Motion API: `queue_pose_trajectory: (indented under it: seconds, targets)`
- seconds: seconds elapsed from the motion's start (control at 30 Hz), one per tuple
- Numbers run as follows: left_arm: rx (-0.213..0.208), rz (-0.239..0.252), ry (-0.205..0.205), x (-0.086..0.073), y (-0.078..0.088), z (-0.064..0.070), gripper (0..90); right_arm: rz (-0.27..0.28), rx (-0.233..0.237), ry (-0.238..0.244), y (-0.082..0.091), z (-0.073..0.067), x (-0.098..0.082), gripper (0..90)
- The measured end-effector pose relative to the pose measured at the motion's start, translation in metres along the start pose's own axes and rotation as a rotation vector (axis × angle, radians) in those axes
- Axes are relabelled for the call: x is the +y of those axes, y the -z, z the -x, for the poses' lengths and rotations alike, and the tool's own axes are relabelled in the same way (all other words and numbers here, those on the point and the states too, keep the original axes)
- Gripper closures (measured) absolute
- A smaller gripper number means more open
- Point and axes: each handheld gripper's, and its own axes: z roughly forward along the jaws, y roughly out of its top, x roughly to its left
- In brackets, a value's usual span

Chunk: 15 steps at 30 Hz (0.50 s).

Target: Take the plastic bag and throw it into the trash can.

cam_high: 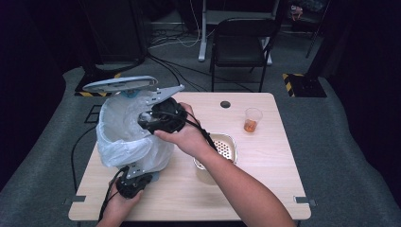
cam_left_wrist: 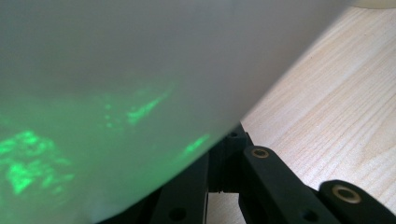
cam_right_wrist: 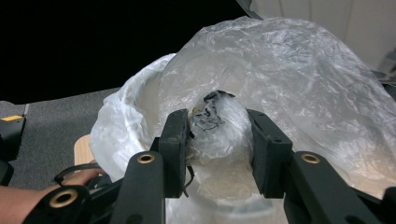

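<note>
Right gripper [cam_right_wrist: 218,140] is clamped on a small crumpled wad of plastic [cam_right_wrist: 215,125], held over the open mouth of the bag-lined bin [cam_high: 124,137] at the table's [cam_high: 265,189] left edge. Left gripper [cam_high: 134,182] is shut on the liner at the bin's near base. Risks: wad clings to a pad on release; thin liner tears or drags sideways, tipping the bin off the edge.

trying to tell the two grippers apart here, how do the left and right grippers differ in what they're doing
The right gripper is raised over the bag-lined bin, shut on a crumpled plastic wad. The left gripper sits low at the bin's base near the table, jaws shut, nothing seen between them. Both are black, hand-held and close to the bin.
</note>
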Motion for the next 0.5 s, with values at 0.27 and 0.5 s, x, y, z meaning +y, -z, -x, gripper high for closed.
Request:
queue_pose_trajectory:
  seconds: [0.27,0.5]
  targets:
    - [0.001,-0.001,-0.001,0.000,0.000,0.000,90.0,-0.002,0.003,0.012,-0.017,-0.005,0.008,61.4]
    - [-0.001,0.003,-0.003,0.000,0.000,0.000,90.0,-0.018,-0.024,-0.004,-0.036,-0.002,0.010,61.2]
